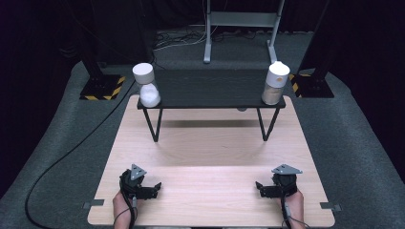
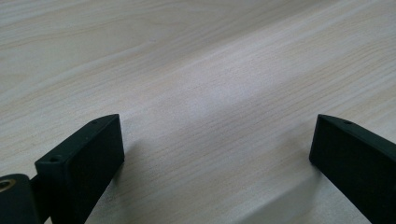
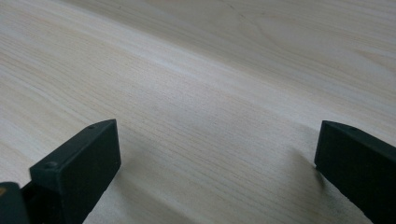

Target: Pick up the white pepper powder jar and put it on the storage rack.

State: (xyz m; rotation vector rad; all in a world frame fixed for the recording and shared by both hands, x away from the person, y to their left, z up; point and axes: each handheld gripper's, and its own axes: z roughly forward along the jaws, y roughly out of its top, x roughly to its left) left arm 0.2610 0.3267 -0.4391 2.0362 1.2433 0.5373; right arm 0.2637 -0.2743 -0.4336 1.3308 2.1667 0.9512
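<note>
My left gripper (image 1: 156, 188) rests low over the pale wooden table (image 1: 210, 152) near its front left, held by a hand. Its jaws stand wide apart with bare wood between them, as the left gripper view (image 2: 217, 140) confirms. My right gripper (image 1: 260, 188) sits near the front right, jaws pointing inward, open as well (image 3: 217, 144) with nothing between them. On a black raised shelf (image 1: 210, 88) at the table's far side stand two jars: a clear one with a white lid and white contents (image 1: 147, 86) at the left end, and a white-lidded one with tan contents (image 1: 275, 83) at the right end.
The shelf stands on thin black legs (image 1: 154, 125) with open space beneath. Around the table lies grey carpet (image 1: 57, 157) with a black cable (image 1: 62, 157) at the left. Black stands with yellow-striped bases (image 1: 101, 88) flank the shelf, and a metal frame (image 1: 239, 28) rises behind.
</note>
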